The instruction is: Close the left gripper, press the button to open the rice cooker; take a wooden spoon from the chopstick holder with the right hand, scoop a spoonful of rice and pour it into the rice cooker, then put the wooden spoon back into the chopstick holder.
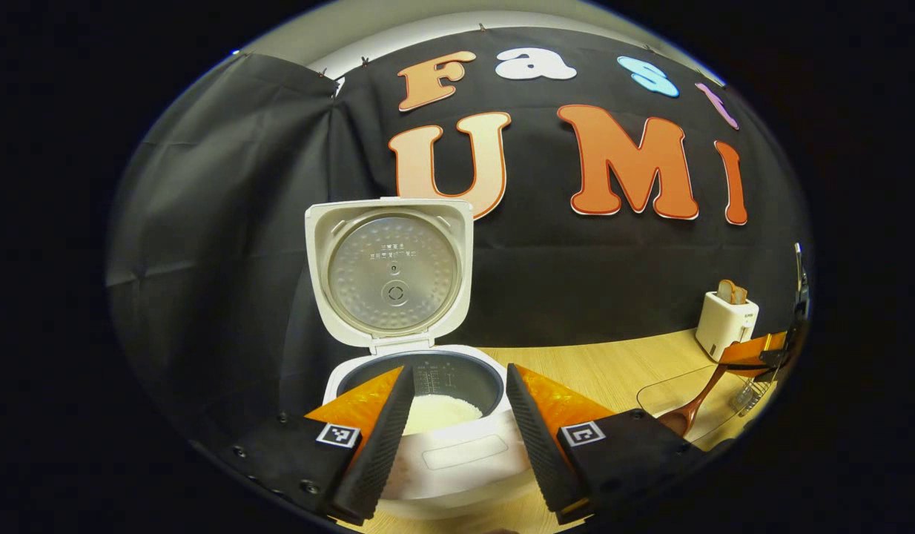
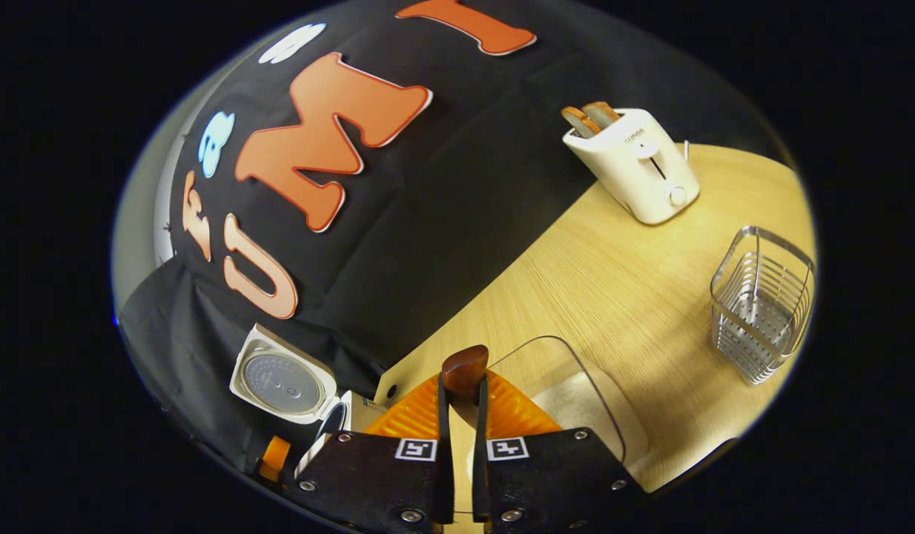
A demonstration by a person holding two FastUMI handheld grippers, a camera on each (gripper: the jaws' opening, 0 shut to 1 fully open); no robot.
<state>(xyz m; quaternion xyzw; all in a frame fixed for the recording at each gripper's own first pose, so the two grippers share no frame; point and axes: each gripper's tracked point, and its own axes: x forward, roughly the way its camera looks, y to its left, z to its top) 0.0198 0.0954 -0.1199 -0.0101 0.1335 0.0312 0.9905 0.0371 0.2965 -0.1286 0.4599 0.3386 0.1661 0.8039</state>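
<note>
Wooden table (image 2: 613, 297) against black cloth. Rice cooker (image 1: 435, 445) open, lid up. Left gripper (image 1: 457, 437) wide before it; right gripper (image 2: 459, 445) clamping wooden spoon (image 2: 465, 368), well right of cooker. Risk: rice spilling if spoon tilts.

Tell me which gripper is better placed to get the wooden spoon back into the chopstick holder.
Right. The right gripper is shut on the wooden spoon, with the wire chopstick holder ahead on its side. The left gripper is open in front of the rice cooker.
</note>
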